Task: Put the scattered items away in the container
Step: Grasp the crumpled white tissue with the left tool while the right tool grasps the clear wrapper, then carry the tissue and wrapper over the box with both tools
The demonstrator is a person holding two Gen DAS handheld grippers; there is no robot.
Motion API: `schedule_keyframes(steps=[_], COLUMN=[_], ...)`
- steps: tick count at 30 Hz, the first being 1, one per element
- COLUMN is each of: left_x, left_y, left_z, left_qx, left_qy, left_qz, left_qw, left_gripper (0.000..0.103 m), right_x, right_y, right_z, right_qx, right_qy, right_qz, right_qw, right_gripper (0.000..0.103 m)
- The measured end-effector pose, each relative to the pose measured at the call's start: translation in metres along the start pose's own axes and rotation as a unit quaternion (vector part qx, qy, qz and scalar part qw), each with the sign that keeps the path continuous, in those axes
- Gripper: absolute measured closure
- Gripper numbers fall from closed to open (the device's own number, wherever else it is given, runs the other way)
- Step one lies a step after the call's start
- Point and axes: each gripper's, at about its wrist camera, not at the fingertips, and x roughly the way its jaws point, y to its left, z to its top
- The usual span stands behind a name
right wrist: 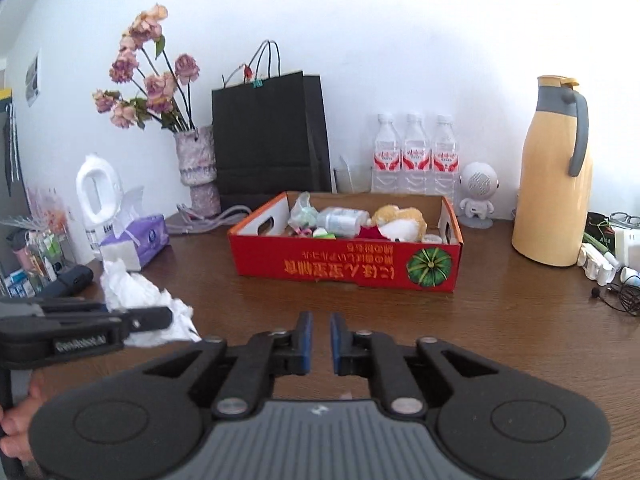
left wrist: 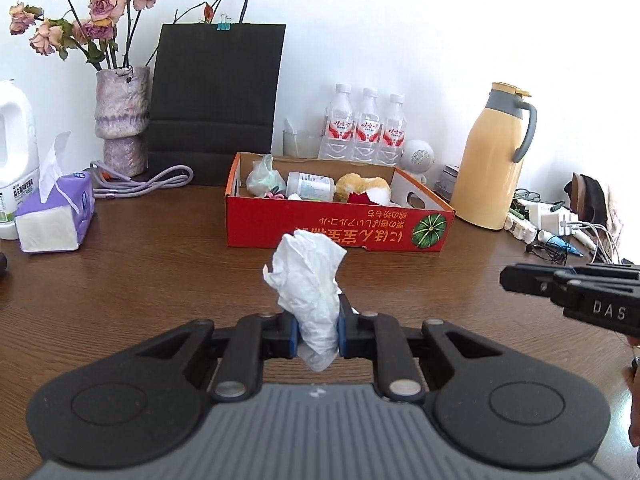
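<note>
The left gripper (left wrist: 318, 330) is clamped on a crumpled white tissue (left wrist: 308, 280), its blue pads pressing both sides of the wad, which is held clear above the wooden table (left wrist: 140, 280) in front of the red cardboard box (left wrist: 340, 228). The right gripper (right wrist: 320, 336) holds nothing, its jaws parted only by a narrow gap. The box sits near the back of the table and contains a plastic bottle (left wrist: 312, 186), a plush toy (left wrist: 362, 188) and a bundled bag (left wrist: 262, 178).
</note>
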Motion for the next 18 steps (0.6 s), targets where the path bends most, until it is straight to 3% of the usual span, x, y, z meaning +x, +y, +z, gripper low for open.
schedule_keyframes(steps=[1, 2, 3, 6, 11, 15, 18], left_x=[-0.002, -0.002, -0.001, 0.003, 0.007, 0.012, 0.019], left_y=[0.001, 0.001, 0.002, 0.002, 0.003, 0.008, 0.01], left_z=[-0.001, -0.003, -0.005, -0.011, -0.015, -0.015, -0.018], left_qx=[0.0, 0.001, 0.0, -0.001, 0.007, 0.005, 0.001], left_qy=[0.0, 0.003, 0.007, 0.021, 0.031, 0.036, 0.046], left_qz=[-0.002, -0.003, -0.003, -0.009, -0.014, -0.009, -0.008], left_qw=[1.0, 1.0, 1.0, 0.9997, 0.9994, 0.9993, 0.9989], left_gripper=[0.085, 0.085, 0.085, 0.085, 0.085, 0.085, 0.085], right_x=[0.003, 0.008, 0.014, 0.034, 0.068, 0.073, 0.071], right_y=[-0.002, -0.003, -0.001, 0.006, -0.008, -0.004, 0.001], right_z=[-0.006, -0.015, -0.025, -0.045, -0.05, -0.052, -0.054], right_qx=[-0.002, 0.002, 0.002, -0.014, 0.015, -0.022, -0.037], right_qy=[0.013, 0.029, 0.047, 0.069, 0.086, 0.096, 0.09], right_qz=[-0.002, -0.009, -0.015, -0.001, -0.016, -0.006, 0.005], right_qw=[1.0, 1.0, 0.999, 0.998, 0.996, 0.995, 0.995], right_gripper=[0.056, 0.048, 0.046, 0.048, 0.049, 0.054, 0.078])
